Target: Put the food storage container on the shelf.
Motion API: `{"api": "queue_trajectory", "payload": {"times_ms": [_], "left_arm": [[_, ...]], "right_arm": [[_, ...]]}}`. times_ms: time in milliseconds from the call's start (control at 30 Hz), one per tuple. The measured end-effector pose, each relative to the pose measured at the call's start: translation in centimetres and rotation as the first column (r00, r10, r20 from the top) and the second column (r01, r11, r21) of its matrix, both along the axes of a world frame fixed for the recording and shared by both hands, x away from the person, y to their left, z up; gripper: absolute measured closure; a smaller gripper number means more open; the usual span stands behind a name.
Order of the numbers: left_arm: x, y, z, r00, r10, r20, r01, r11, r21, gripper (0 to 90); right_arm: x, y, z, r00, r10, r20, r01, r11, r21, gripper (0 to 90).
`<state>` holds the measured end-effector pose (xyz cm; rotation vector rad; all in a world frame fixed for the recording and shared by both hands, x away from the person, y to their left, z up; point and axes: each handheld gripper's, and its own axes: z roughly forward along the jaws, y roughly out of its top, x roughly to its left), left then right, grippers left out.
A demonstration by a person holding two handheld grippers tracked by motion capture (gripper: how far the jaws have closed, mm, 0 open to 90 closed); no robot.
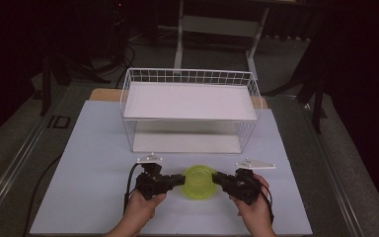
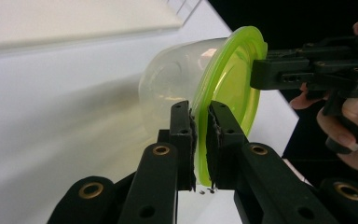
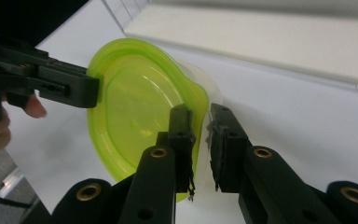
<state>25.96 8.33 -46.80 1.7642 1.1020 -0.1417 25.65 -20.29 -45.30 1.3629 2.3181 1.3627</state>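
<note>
Dark room, grey floor, white desk frame at the back, pale table

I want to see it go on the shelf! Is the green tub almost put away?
Not yet. Done: both tongs, left and right, are pinched on the rim of the green-lidded tub, one each side, lid on. In hand: the tub sits between them at the front of the table. Probably left: carrying it to the white wire shelf rack, whose shelves hold nothing yet.
</note>
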Motion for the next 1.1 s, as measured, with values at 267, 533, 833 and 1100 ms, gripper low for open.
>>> {"api": "queue_trajectory", "payload": {"times_ms": [267,533,833,1100], "left_arm": [[0.5,0.5,3.8,0.9970,0.008,0.077,-0.009,1.0000,0.003,82.6],[1.6,0.9,7.9,0.9902,0.029,0.136,-0.027,0.9996,-0.012,82.6],[4.2,1.5,11.8,0.9854,0.043,0.165,-0.042,0.9990,-0.014,82.5],[6.2,1.8,13.8,0.9823,0.063,0.176,-0.061,0.9980,-0.014,82.4]], "right_arm": [[0.5,0.3,3.3,0.9971,0.009,0.076,-0.010,1.000,0.014,79.8],[1.8,0.8,7.7,0.9879,-0.001,0.155,-0.005,0.999,0.042,79.7],[4.1,1.4,10.9,0.9834,-0.022,0.180,0.011,0.998,0.064,79.7],[6.3,2.0,13.0,0.9804,-0.040,0.193,0.028,0.998,0.063,79.6]]}}
